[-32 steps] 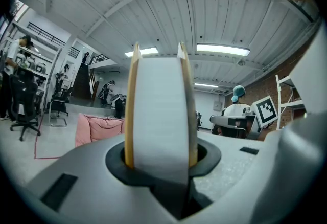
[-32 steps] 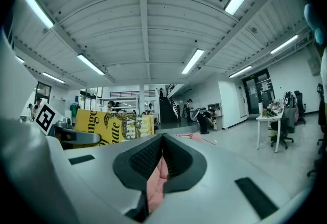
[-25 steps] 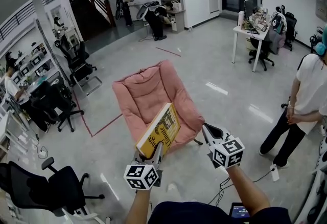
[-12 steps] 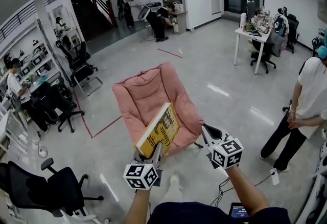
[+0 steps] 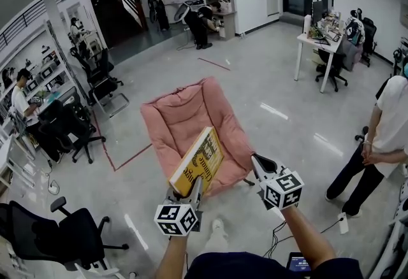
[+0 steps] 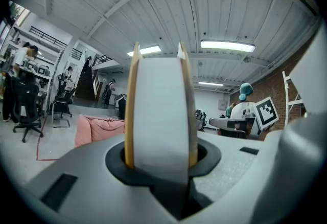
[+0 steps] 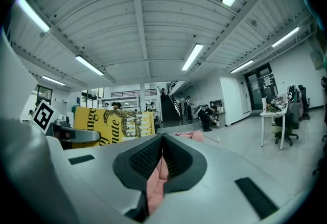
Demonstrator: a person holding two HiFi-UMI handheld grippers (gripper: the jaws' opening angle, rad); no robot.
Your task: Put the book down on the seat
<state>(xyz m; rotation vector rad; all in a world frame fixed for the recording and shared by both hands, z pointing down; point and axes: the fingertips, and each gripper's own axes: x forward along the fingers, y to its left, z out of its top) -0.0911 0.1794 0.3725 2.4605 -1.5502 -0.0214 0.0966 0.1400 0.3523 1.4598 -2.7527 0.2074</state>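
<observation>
left gripper (image 5: pixel 191 196) clamped on lower edge of book (image 5: pixel 199 169). right gripper (image 5: pixel 259 166) jaws together, nothing held (only pink of seat (image 5: pixel 178 120) visible past pads). book in air over seat's front edge, seemingly not touching; depth hard to judge. risk: one-edge grip, book could pivot or slip; let go from here it may topple off front lip. long axis runs up and away, leaning right; yellow cover faces right gripper.

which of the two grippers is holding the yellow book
The left gripper: its jaws clamp the yellow book by its edge; the right gripper is shut and empty.
</observation>
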